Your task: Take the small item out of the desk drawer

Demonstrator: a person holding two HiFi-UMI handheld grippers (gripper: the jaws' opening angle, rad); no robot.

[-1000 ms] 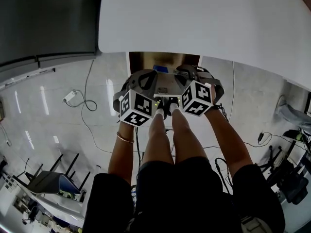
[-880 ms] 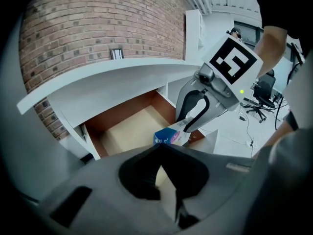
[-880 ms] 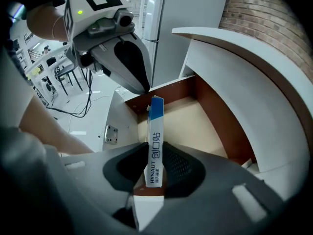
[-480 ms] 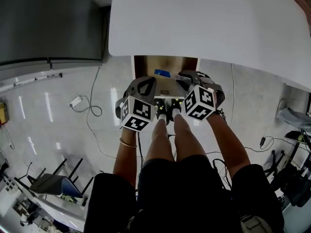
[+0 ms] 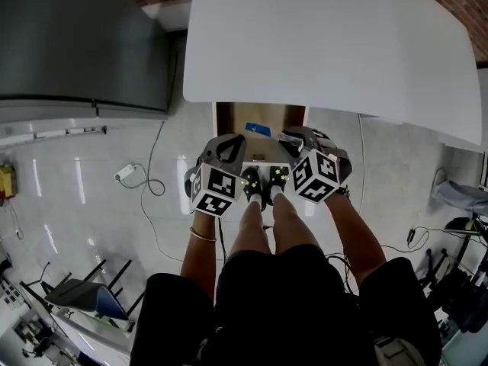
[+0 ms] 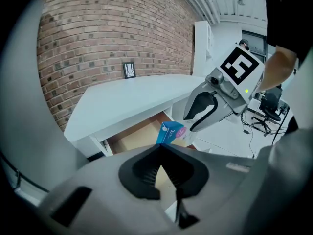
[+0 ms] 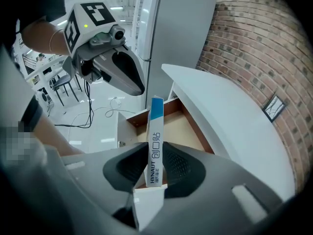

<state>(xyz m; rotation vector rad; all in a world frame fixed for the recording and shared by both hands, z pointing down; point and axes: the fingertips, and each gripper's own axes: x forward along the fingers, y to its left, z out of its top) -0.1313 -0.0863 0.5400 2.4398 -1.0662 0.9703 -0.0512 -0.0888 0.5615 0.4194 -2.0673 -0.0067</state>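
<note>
Right hand-held gripper [image 7: 155, 153] clamps the small box [image 7: 155, 126] edgewise, near the open drawer [image 7: 180, 131].

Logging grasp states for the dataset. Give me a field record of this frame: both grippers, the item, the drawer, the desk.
left gripper: shut, nothing between the jaws
right gripper: shut on the small box
small box: white with a blue end, gripped by its flat sides, blue end pointing away from the gripper
drawer: open, wooden inside, below the white desk top
desk: white top, against a brick wall
task state: box looks lifted out above the drawer
</note>
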